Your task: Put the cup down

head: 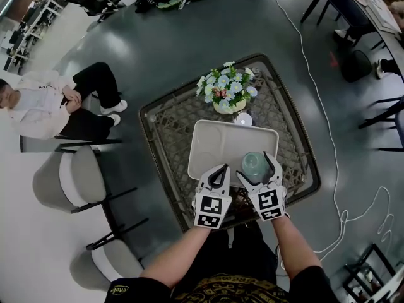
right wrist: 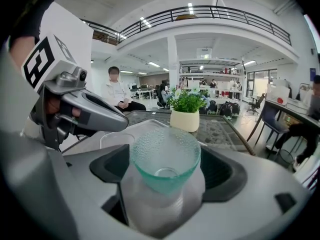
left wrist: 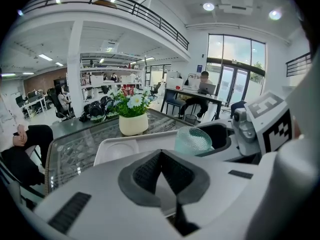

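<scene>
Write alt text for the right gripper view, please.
A pale green, dimpled glass cup stands upright between the right gripper's wide-open jaws, over a white rectangular tray. Behind it, a cream pot of green plants sits on the glass-topped table.

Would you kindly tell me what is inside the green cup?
The cup looks empty: its round bottom shows, with nothing on it. What lies beneath the cup is hidden by the cup itself and the right gripper.

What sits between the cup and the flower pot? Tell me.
Head view: bare tray, then a small white round thing by the flower pot, beyond the cup.
</scene>
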Motion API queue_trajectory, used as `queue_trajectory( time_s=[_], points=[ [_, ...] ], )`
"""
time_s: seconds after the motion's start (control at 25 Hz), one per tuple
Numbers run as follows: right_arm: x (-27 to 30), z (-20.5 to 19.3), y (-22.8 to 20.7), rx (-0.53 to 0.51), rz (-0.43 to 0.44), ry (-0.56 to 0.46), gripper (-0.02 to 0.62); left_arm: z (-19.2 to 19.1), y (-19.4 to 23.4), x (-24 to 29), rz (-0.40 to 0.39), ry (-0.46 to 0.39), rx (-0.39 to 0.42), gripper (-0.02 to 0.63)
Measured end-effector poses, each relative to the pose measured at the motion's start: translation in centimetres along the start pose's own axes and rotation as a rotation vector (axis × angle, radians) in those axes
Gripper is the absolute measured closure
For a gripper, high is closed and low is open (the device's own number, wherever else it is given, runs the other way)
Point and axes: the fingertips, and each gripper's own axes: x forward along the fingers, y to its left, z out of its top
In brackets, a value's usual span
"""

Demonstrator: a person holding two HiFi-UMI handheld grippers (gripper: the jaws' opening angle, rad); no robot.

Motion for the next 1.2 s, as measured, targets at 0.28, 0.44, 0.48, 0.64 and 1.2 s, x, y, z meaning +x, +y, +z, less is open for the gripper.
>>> queue_trajectory(
  time_s=[0.28, 0.44, 0.48, 0.64, 1.2],
  points=[
    [-2.9, 1.9, -0.1, 0.024, -0.057, -0.043, 0.166, 1.4, -0.8, -1.9, -0.009, -0.035, 0.015, 0.609],
    [-4.8, 3.4, 0.3, 0.03, -0.088, -0.07, 0.166, 2.3, -1.5, -3.4, -0.014, -0.058, 0.025, 0.609],
    [-5.3, 3.7, 0.4, 0.028, -0.094, -0.076, 0.166, 2.6, -1.6, -3.8, -0.016, -0.064, 0.026, 0.609],
    [-7.0, 5.4, 1.2, 0.019, -0.1, -0.1, 0.166, 3.6, -2.3, -5.8, -0.019, -0.087, 0.038, 0.609],
    [-13.9, 10.6, 5.8, -0.024, -0.119, -0.175, 0.379, 6.3, -4.3, -13.0, -0.047, -0.173, 0.063, 0.609]
  ],
)
